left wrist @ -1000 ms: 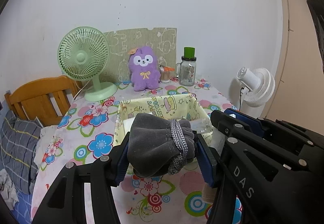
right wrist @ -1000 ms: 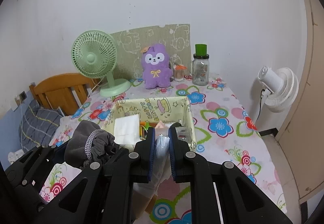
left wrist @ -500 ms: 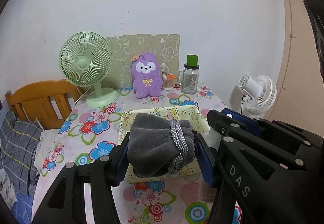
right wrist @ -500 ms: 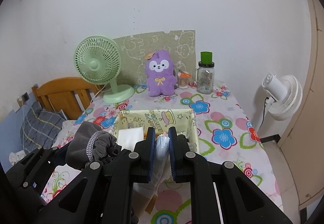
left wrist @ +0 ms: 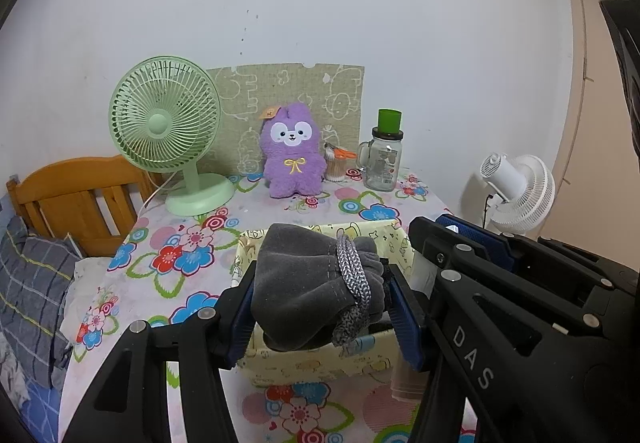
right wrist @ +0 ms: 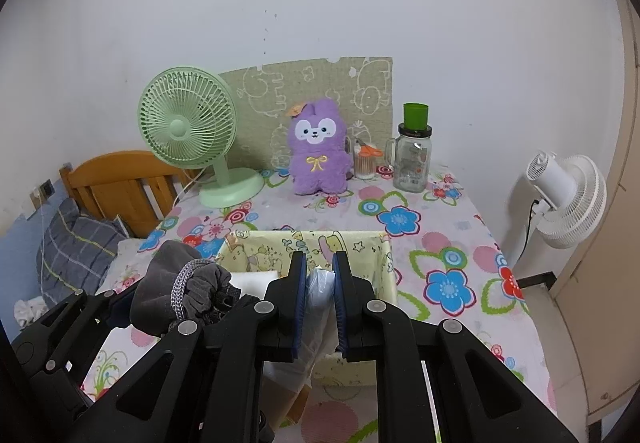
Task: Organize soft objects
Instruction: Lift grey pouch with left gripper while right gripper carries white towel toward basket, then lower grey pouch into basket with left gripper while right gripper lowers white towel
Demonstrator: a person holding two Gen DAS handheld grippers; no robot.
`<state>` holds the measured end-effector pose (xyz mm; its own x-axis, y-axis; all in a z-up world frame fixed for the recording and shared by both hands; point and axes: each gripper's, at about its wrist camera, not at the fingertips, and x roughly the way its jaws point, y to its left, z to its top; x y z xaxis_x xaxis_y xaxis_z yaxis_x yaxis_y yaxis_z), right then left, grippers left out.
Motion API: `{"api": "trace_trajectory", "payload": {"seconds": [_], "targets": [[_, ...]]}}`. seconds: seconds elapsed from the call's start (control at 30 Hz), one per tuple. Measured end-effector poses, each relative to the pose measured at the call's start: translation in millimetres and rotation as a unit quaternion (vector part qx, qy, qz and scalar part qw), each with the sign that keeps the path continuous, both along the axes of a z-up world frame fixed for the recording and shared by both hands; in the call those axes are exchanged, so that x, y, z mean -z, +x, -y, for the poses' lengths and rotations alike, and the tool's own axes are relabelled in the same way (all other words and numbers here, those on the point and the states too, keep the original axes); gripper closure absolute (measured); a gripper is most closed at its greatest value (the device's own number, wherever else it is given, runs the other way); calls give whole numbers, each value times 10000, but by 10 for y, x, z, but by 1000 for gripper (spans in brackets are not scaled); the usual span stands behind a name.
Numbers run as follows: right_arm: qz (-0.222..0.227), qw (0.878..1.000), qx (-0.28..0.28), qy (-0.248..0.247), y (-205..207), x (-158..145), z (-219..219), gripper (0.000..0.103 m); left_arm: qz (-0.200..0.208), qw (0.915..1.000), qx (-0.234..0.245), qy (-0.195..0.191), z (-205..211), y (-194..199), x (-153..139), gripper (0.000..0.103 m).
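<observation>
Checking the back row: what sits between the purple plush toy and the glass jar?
A small cup of cotton swabs, seen in both wrist views.

Plush toy [left wrist: 294, 151] behind fabric box [left wrist: 320, 363]

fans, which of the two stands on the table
The mint-green desk fan, standing on the flowered tablecloth beside the purple plush toy. The white fan stands off the table's right edge.

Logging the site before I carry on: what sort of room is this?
Probably a bedroom: a wooden bed frame with a pillow beside a table holding a plush toy.
</observation>
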<state>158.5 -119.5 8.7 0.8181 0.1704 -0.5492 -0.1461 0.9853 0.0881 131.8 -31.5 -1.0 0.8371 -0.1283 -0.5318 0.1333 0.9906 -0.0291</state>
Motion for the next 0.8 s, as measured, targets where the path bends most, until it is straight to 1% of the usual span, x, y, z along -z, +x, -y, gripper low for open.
{"api": "trace_trajectory", "payload": {"seconds": [0.47, 0.6, 0.8], "targets": [[-95, 9998, -164, 54, 390, 81, -60, 87, -124, 9999, -104, -37, -55, 329, 75, 42], [-44, 9999, -143, -41, 478, 97, -93, 87, -178, 9997, -141, -33, -79, 436, 102, 42], [-86, 9998, -184, -33, 651, 138, -109, 87, -228, 9996, -171, -10, -93, 578, 132, 42]]}}
